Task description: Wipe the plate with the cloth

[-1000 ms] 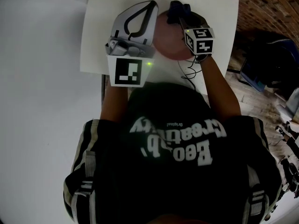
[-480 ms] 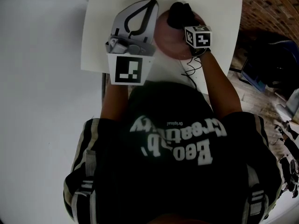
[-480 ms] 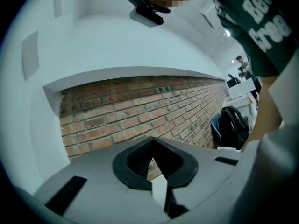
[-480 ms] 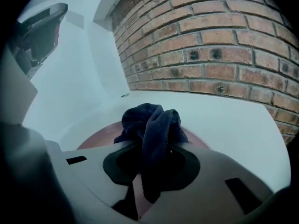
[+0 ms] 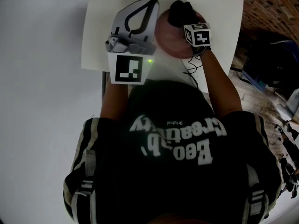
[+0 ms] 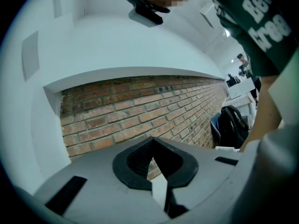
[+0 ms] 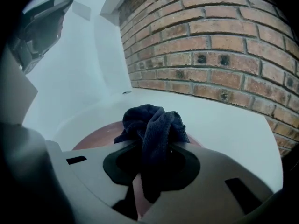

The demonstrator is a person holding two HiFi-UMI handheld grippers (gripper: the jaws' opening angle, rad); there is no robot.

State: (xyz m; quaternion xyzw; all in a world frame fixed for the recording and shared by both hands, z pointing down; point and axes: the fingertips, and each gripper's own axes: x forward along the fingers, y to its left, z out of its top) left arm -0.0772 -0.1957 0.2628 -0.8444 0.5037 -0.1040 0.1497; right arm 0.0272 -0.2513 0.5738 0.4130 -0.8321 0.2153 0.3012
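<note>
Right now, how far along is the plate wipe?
Done: the cloth is clamped in the right gripper and sits over the far side of the plate. In hand: wiping, apparently, as the cloth bunches down onto the plate. Left: the views don't show how much of the plate has been wiped or is clean. The left gripper is shut, empty, tilted up beside the plate, not steadying it.

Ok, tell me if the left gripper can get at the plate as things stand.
Probably yes. The left gripper, jaws shut and empty, hangs just left of the plate with nothing between. The right gripper, shut on the cloth, takes up only the far part of the plate.
</note>
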